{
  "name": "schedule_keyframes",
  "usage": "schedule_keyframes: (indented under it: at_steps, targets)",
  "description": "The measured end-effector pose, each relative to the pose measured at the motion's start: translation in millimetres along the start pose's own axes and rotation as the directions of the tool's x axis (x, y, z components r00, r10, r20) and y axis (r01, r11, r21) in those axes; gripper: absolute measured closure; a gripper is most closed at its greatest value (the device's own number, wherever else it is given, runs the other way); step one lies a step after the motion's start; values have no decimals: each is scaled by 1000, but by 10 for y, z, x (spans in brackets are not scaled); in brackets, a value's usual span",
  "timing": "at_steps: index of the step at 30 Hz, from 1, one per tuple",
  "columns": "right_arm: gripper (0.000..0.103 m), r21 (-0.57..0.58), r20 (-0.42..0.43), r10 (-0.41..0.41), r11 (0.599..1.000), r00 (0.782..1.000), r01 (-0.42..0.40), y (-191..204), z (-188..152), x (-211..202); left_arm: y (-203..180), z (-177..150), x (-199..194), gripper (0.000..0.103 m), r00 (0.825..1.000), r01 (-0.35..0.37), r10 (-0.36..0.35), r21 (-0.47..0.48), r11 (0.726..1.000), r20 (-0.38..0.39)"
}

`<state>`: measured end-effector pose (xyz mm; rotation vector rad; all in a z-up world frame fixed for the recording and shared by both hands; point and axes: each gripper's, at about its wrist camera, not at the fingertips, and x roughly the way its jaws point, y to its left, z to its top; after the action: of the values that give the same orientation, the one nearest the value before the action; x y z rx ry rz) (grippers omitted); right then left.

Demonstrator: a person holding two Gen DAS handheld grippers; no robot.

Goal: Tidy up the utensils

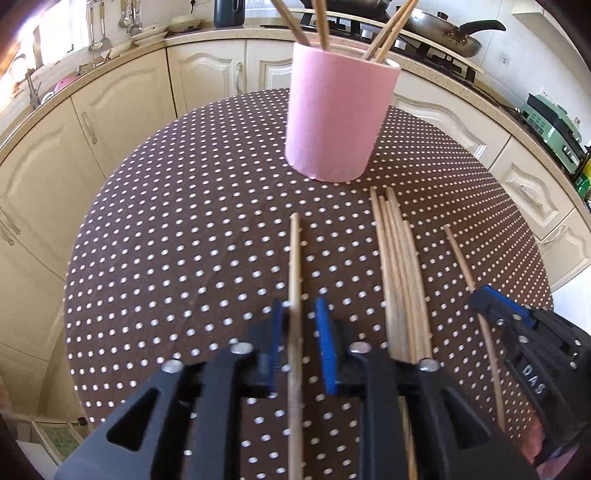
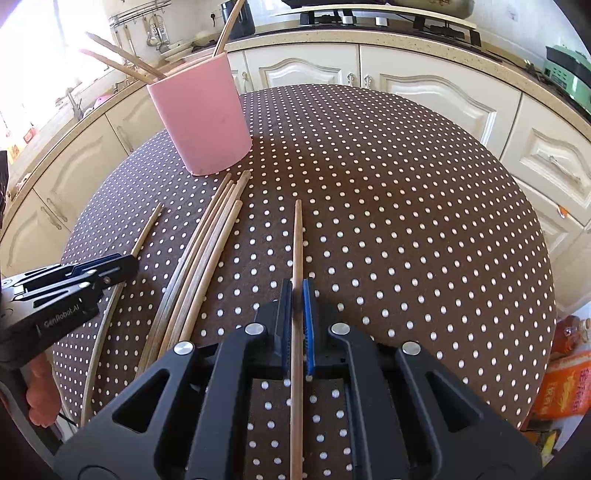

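Note:
A pink cup (image 1: 340, 122) (image 2: 203, 118) stands at the far side of the dotted round table (image 1: 177, 229) (image 2: 406, 177), with several wooden chopsticks leaning in it. A loose bundle of chopsticks (image 1: 399, 266) (image 2: 207, 258) lies in front of the cup. My left gripper (image 1: 300, 306) (image 2: 129, 264) is open around a single chopstick (image 1: 294, 251) (image 2: 147, 225); there is a gap at the right pad. My right gripper (image 2: 297, 286) (image 1: 480, 295) is shut on another chopstick (image 2: 297, 236) (image 1: 458, 254), which points toward the table's far side.
Cream kitchen cabinets (image 2: 306, 70) and a counter curve around the far side of the table. A frying pan (image 1: 443, 33) sits on the stove, a green appliance (image 1: 550, 125) to the right. An orange bag (image 2: 565, 384) lies beyond the table's right edge.

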<state>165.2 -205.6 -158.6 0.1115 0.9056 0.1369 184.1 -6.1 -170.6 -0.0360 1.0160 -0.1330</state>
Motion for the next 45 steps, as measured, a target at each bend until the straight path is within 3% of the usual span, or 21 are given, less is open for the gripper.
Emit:
schedule_keyframes:
  at_steps: [5, 6, 7, 16, 24, 33, 39, 45]
  targets:
    - [96, -3, 14, 16, 1000, 1000, -16, -18, 44, 55, -97, 26, 39, 80, 998, -63, 62, 29, 998, 27]
    - [96, -4, 15, 16, 1000, 1000, -16, -19, 45, 54, -108, 21, 45, 92, 994, -100, 98, 40, 994, 40]
    - [97, -3, 18, 16, 1000, 1000, -16, -23, 37, 44, -149, 33, 61, 96, 991, -129, 127, 49, 990, 49]
    - [97, -17, 108, 26, 1000, 994, -24, 49, 104, -142, 42, 6, -42, 96, 992, -113, 112, 24, 993, 59]
    - [97, 10, 224, 66, 997, 972, -70, 26, 268, -461, 64, 126, -383, 96, 982, -65, 66, -12, 998, 179]
    - [97, -11, 339, 81, 997, 937, -82, 38, 450, -814, -37, 246, -724, 96, 949, -28, 27, -2, 1000, 315]
    - [97, -23, 384, 89, 996, 919, -86, 91, 563, -969, -153, 298, -983, 96, 906, -38, 19, 37, 999, 423]
    - [97, -32, 431, 93, 996, 897, -88, 142, 660, -1098, -196, 413, -1186, 96, 877, -39, 19, 32, 999, 480]
